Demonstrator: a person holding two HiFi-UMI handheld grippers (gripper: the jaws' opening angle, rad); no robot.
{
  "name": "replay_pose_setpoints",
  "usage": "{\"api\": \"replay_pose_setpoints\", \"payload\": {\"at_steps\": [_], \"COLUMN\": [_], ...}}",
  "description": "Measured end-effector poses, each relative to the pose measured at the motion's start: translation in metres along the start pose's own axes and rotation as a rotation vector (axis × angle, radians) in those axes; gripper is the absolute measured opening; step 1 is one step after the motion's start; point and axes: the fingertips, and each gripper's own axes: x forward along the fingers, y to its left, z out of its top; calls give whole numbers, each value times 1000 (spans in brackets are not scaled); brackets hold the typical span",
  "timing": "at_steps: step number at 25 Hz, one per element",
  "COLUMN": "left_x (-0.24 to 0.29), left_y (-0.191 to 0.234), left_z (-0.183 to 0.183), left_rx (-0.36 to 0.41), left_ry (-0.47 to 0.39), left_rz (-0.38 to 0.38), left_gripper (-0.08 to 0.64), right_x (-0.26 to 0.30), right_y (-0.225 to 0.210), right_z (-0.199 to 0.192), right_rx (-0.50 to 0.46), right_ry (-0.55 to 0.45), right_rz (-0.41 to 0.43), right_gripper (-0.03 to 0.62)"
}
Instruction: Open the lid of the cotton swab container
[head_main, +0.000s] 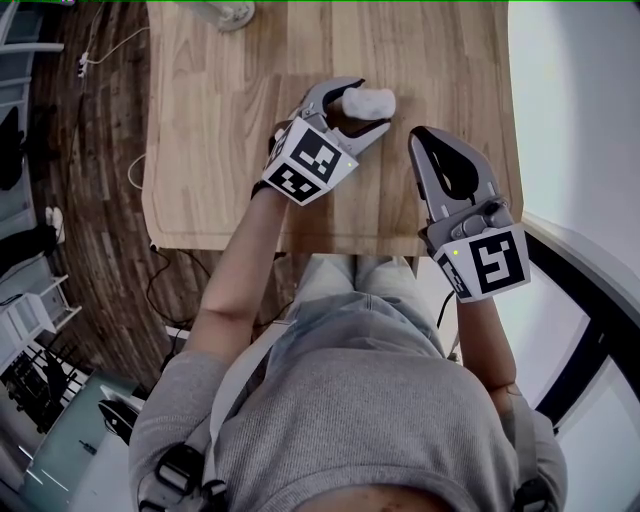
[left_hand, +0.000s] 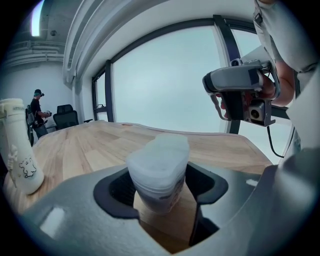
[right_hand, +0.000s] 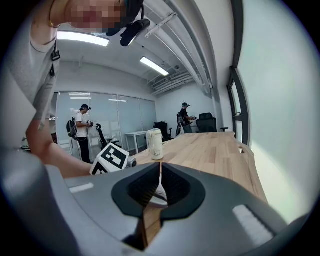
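**Clamping on the container, lid on**

Left gripper (head_main: 365, 106) jaws stand wide, pads against the cotton swab container (left_hand: 159, 167), upper centre of the frame on the wooden table (head_main: 230, 150). Right gripper (head_main: 422, 137) sits just right of it, jaws together, empty.

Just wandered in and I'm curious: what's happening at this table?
A person holds a gripper in each hand over a wooden table. The left gripper has its jaws closed on a small white cotton swab container, lid still on. The right gripper hangs beside it, shut and empty.
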Motion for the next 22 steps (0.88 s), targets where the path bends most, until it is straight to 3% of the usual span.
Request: {"api": "replay_pose_setpoints", "payload": {"at_steps": [22], "left_x": [-2], "left_y": [-1], "left_z": [1], "left_rx": [20], "left_ry": [2], "left_rz": [1], "left_gripper": [272], "right_x": [-2], "right_y": [3], "right_z": [4], "right_rx": [-4], "right_ry": [-18], "right_rz": [-10], "right_gripper": [6]}}
